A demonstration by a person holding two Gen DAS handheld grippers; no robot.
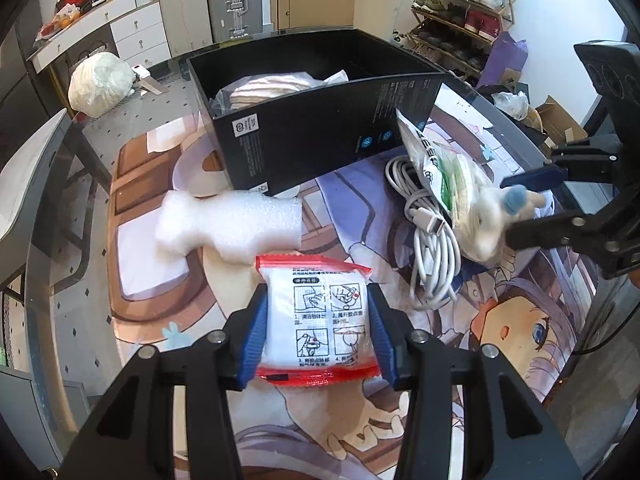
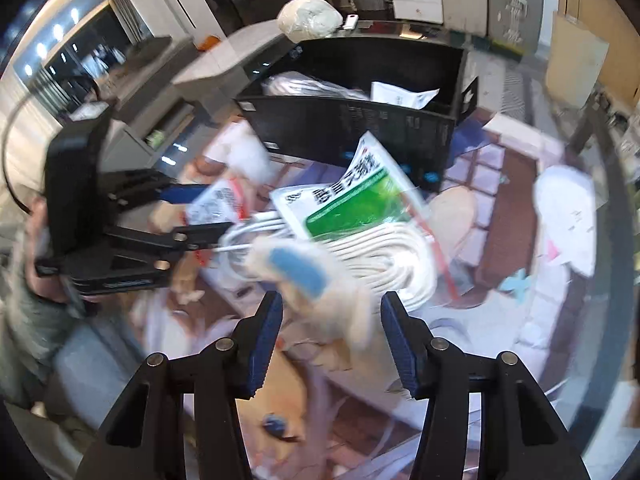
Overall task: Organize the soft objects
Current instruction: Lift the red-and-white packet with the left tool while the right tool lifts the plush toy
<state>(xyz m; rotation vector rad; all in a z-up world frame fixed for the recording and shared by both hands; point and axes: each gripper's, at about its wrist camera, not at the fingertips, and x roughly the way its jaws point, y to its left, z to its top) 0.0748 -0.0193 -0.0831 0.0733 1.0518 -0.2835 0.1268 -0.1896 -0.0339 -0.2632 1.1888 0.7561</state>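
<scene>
Left wrist view: left gripper (image 1: 318, 322) pinches the red-edged white sachet (image 1: 316, 312); squeezed plastic could slip. Right gripper (image 2: 330, 334) gapes around the cream plush toy (image 2: 320, 284), unclamped, likely dropping.

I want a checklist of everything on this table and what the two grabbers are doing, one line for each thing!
Surface: table under a cartoon-print mat.
Job's things: red-edged packet; white foam piece; small plush toy; green-and-white bag; black box already holding a striped cloth.
Clutter: white papers lie on the mat's far side in the right wrist view.
Grippers: left gripper shut on the red-edged packet; right gripper open around the plush toy, fingers not pressing it.
Cables: coiled white cable beside the bag.
Surroundings: shoe rack, suitcases, drawers.
</scene>
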